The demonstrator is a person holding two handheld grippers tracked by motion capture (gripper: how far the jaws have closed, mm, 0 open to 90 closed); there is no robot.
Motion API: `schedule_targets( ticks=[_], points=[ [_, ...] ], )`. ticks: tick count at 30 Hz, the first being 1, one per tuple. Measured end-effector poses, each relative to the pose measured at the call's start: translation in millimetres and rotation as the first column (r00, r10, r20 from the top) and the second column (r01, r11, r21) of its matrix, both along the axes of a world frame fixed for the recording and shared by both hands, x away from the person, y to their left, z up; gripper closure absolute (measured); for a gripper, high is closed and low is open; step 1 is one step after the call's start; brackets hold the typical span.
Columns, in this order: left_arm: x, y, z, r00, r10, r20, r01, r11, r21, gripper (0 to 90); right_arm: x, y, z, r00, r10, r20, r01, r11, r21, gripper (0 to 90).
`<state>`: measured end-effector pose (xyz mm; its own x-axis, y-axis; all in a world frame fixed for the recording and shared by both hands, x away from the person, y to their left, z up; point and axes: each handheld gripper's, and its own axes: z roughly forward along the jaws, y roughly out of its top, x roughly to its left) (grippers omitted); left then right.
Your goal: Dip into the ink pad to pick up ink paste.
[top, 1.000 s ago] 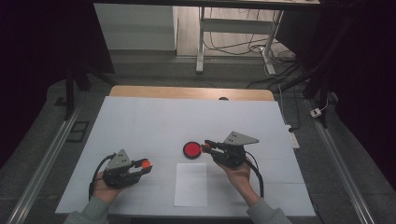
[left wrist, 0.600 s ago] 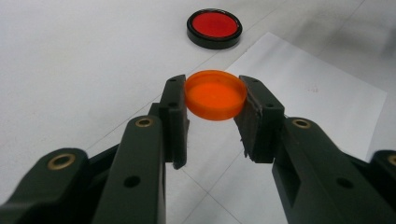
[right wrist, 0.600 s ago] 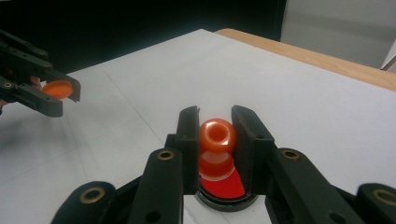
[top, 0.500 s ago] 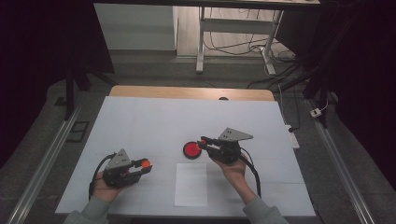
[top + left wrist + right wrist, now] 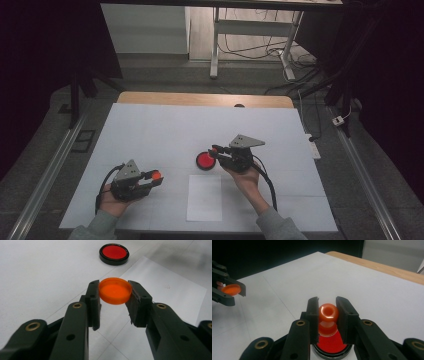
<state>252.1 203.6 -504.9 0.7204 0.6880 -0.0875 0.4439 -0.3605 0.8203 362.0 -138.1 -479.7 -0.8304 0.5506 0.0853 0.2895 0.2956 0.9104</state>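
No legible writing. Left gripper (image 5: pixel 115 293): jaws clamped on orange cap (image 5: pixel 115 290). Right gripper (image 5: pixel 328 312): jaws clamped on small orange bottle (image 5: pixel 328 318), above red disc (image 5: pixel 331 343).

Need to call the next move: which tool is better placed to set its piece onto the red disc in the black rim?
Right. The right tool holds its orange ring piece directly above the red disc. The left tool, gripping the orange cap, sits well away from it, beyond the paper sheet.

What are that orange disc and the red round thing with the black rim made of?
The orange disc looks like translucent plastic: light glows through its smooth, glossy body. The red round thing seems to have a hard black plastic rim, slightly shiny, around a flat matte red inlay; the inlay's material is unclear.
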Motion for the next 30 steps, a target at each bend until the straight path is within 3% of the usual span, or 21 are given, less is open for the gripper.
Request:
schedule_targets(
  ticks=[26, 30],
  points=[
    [-0.1, -1.1, 0.0, 1.0000, -0.005, -0.003, 0.005, 1.0000, 0.004, 64.6, 17.5, 21.1, -24.8, 0.9989, -0.003, -0.046, -0.002, 0.9940, -0.109, 72.4],
    [-0.1, -1.1, 0.0, 1.0000, -0.006, -0.003, 0.006, 1.0000, 0.004, 64.6, 18.8, 22.2, -26.3, 0.9987, -0.004, -0.052, -0.002, 0.9944, -0.106, 72.4]
  ],
)
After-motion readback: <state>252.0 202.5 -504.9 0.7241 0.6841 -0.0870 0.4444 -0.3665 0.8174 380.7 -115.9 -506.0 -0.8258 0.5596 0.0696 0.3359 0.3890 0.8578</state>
